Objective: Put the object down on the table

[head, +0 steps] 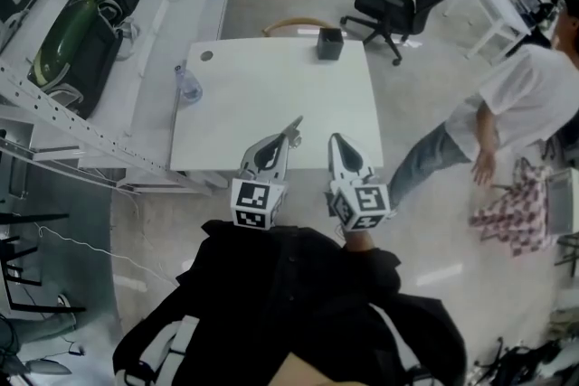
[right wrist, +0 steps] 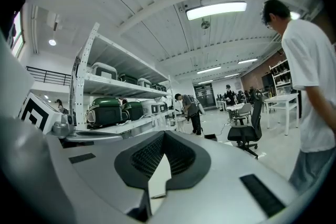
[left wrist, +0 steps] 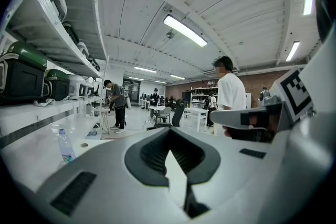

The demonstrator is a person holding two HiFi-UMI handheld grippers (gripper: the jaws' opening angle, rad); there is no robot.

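Observation:
Both grippers hover side by side over the near edge of the white table (head: pixel 271 95). In the head view my left gripper (head: pixel 291 129) has its jaws together, and a thin grey sliver shows at its tip; I cannot tell what that is. In the left gripper view the left gripper (left wrist: pixel 169 136) has its pads closed, with nothing plain between them. My right gripper (head: pixel 336 142) sits just to the right, jaws also together. The right gripper (right wrist: pixel 163 139) shows nothing held in its own view.
A clear water bottle (head: pixel 188 86) stands at the table's left edge, with a small round mark (head: pixel 206 56) behind it. A dark box (head: pixel 330 42) sits at the far edge. Shelves with green cases (head: pixel 81 41) run along the left. A black office chair (head: pixel 398 9) and a person in a white shirt (head: pixel 516 104) are at the right.

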